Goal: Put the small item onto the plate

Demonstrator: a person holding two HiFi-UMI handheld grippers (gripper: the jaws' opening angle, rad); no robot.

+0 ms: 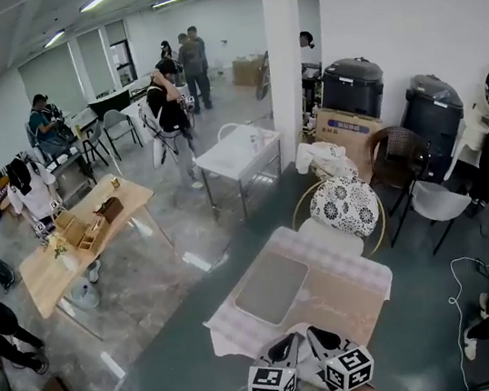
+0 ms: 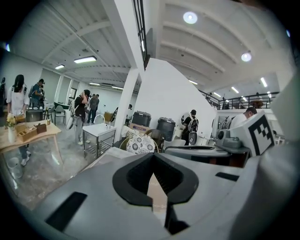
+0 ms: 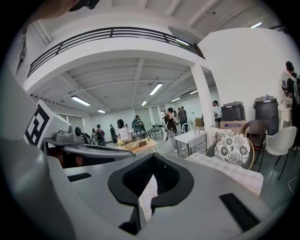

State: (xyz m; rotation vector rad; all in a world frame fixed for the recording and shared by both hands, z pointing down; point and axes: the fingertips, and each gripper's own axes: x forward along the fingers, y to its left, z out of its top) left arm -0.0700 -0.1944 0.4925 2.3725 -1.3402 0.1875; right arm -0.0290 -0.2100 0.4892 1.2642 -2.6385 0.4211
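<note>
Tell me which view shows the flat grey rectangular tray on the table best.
Head view: the flat grey rectangular tray lies whole, seen from above, on the cloth-covered table. Both gripper views look out low across the room; neither shows the tray.

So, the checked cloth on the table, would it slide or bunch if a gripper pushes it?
Probably floppy: the checked cloth droops at its edges, so it would likely bunch, not slide whole. The grey tray and brown mat lying on it may pin that part down.

People (image 1: 165, 101) stand beyond a wooden table (image 1: 50, 278), white table (image 1: 233, 153) and patterned cushion (image 1: 346, 206).
</note>
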